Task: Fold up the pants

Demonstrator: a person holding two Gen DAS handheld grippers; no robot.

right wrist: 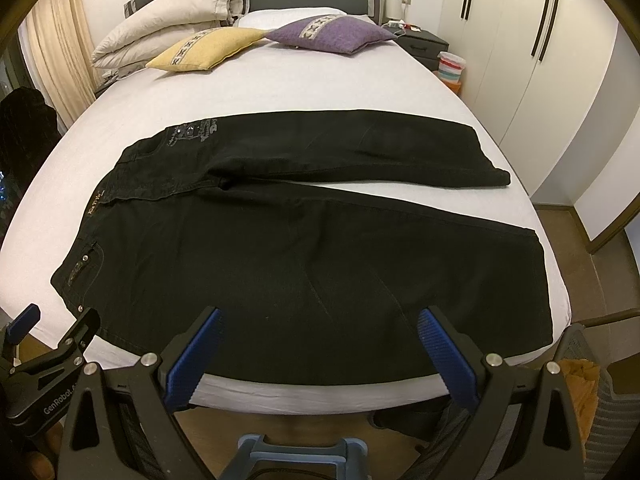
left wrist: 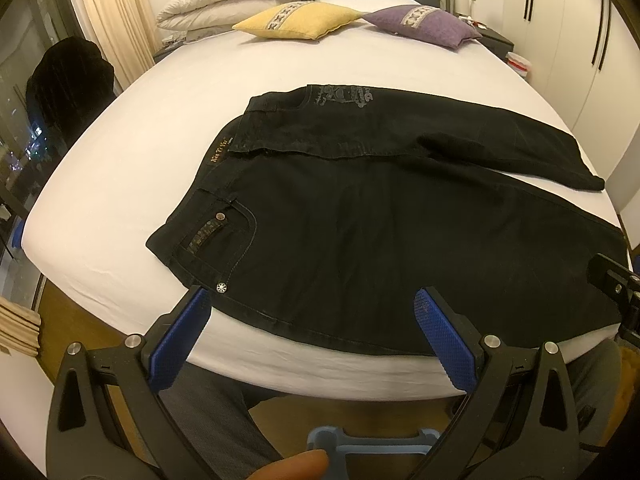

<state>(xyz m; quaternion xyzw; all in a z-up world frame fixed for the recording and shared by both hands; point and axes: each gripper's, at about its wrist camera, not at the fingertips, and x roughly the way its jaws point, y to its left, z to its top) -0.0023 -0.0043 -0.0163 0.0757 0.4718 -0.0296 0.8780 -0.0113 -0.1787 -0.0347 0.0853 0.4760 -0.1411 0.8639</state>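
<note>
Both the left gripper [left wrist: 314, 304] and right gripper [right wrist: 320, 322] hang released above the near edge of black jeans [right wrist: 280, 248] spread across the bed [right wrist: 320, 84].

Bed [right wrist: 280, 80], white sheet, fills room centre. Black pants [right wrist: 304, 248] spread flat across near half, waistband left, legs running right, far leg angled apart. Yellow cushion [right wrist: 200, 50], purple cushion [right wrist: 332, 34] near headboard. Folded white duvet [right wrist: 168, 28] stacked at head, left.
</note>
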